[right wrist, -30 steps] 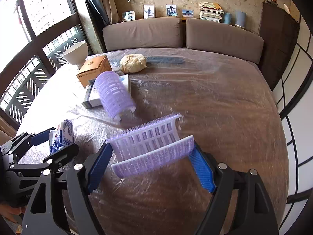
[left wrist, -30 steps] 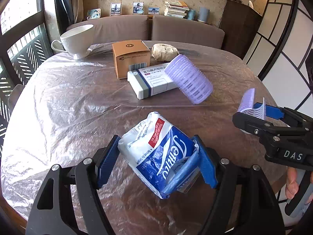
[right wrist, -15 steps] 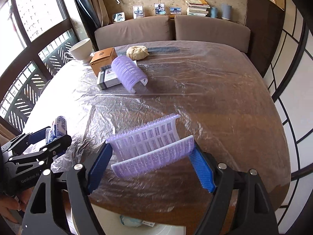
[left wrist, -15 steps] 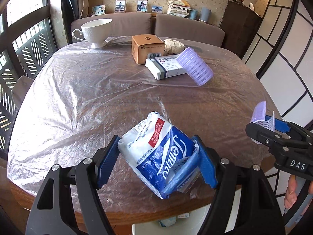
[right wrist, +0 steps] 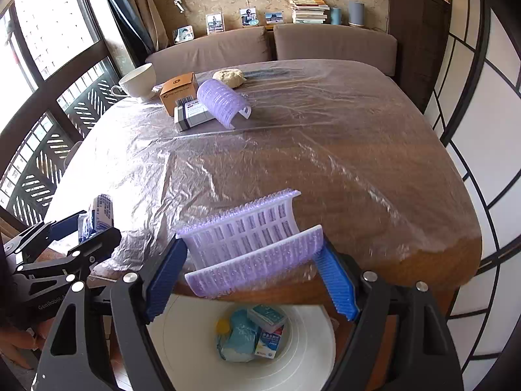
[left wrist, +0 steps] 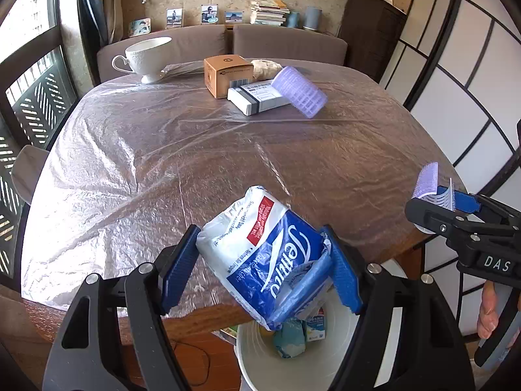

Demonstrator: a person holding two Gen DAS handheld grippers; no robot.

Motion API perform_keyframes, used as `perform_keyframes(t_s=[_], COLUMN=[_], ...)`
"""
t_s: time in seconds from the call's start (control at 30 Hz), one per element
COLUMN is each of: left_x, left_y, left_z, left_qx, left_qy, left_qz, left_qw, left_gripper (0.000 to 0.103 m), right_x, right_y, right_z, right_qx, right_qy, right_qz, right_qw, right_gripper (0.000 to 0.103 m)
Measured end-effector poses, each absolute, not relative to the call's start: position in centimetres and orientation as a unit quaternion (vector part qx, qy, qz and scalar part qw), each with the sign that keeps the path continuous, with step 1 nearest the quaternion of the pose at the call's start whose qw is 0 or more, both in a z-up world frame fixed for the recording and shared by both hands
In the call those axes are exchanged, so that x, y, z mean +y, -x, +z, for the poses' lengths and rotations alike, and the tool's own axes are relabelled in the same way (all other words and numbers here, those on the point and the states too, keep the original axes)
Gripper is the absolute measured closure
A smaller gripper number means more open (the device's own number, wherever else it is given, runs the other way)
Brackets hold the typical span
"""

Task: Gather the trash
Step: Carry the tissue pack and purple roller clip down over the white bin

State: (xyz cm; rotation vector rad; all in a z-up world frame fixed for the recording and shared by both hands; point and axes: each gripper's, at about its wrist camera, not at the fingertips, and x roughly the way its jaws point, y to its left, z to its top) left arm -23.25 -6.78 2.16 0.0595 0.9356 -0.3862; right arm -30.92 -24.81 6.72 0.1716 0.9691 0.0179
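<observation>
My left gripper (left wrist: 260,270) is shut on a blue and white tissue pack (left wrist: 263,257), held over the table's near edge and the white trash bin (left wrist: 254,358) below. My right gripper (right wrist: 250,277) is shut on a flattened purple hair roller piece (right wrist: 250,247), above the same white bin (right wrist: 312,342), which holds several discarded packets (right wrist: 257,335). In the left wrist view the right gripper (left wrist: 452,202) shows at the right with the purple piece (left wrist: 426,179). The left gripper (right wrist: 81,231) appears at the left of the right wrist view.
On the plastic-covered round table (left wrist: 195,150) lie a purple hair roller (left wrist: 299,91), a white medicine box (left wrist: 257,97), a brown carton (left wrist: 228,75), a crumpled paper ball (left wrist: 265,66) and a white cup (left wrist: 146,55). A sofa (right wrist: 273,49) stands behind.
Both grippers have drawn back from the table's middle to its near edge, each keeping its load. The white bin has come into view beneath them.
</observation>
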Motion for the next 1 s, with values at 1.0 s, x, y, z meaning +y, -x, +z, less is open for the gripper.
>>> perform_keyframes(t_s=[1.0], left_x=[-10.5], left_y=[33.2], left_z=[-1.8], left_qx=[0.501], left_qy=[-0.028], left_qz=[-0.142], left_qw=[0.853], left_gripper=[0.028], right_x=[-26.6], right_y=[40.1], right_z=[2.5], right_qx=[0.518], right_qy=[-0.038], right_qz=[0.098], right_qw=[0.849], right_gripper=[0.025])
